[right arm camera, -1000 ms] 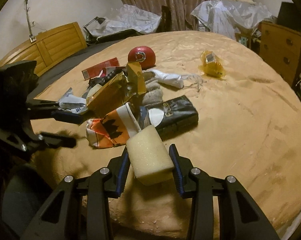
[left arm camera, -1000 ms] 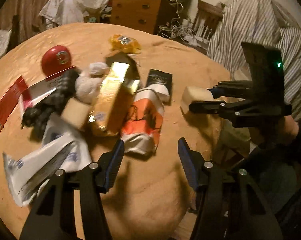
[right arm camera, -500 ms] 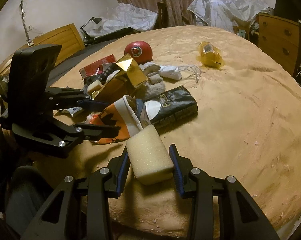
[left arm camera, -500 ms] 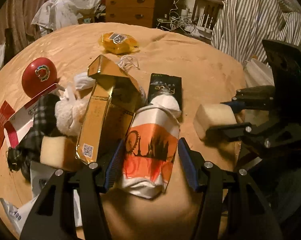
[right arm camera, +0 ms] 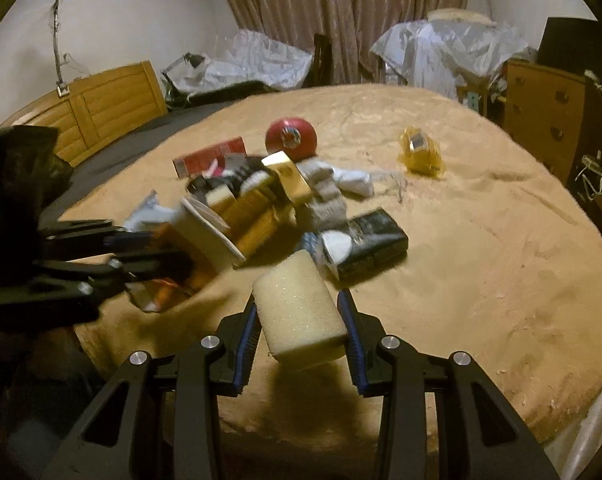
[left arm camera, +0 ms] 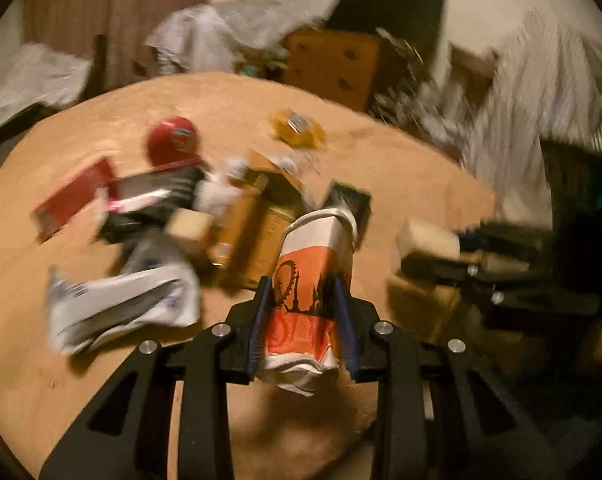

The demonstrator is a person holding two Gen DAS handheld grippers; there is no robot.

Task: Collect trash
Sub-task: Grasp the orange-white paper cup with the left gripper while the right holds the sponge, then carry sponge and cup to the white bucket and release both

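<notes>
My left gripper is shut on an orange and white paper cup and holds it lifted off the tan bedspread. It also shows at the left of the right wrist view. My right gripper is shut on a pale foam block, held above the bed's near edge. The block shows too in the left wrist view. A trash pile lies beyond: a gold box, a black packet, a red ball, a red carton.
A yellow wrapper lies apart at the far right of the bed. Crumpled white paper lies left of the cup. A wooden dresser stands to the right, a wooden headboard to the left.
My left gripper closed on the orange paper cup and lifted it away from the pile. My right gripper keeps the foam block and has hardly moved.
</notes>
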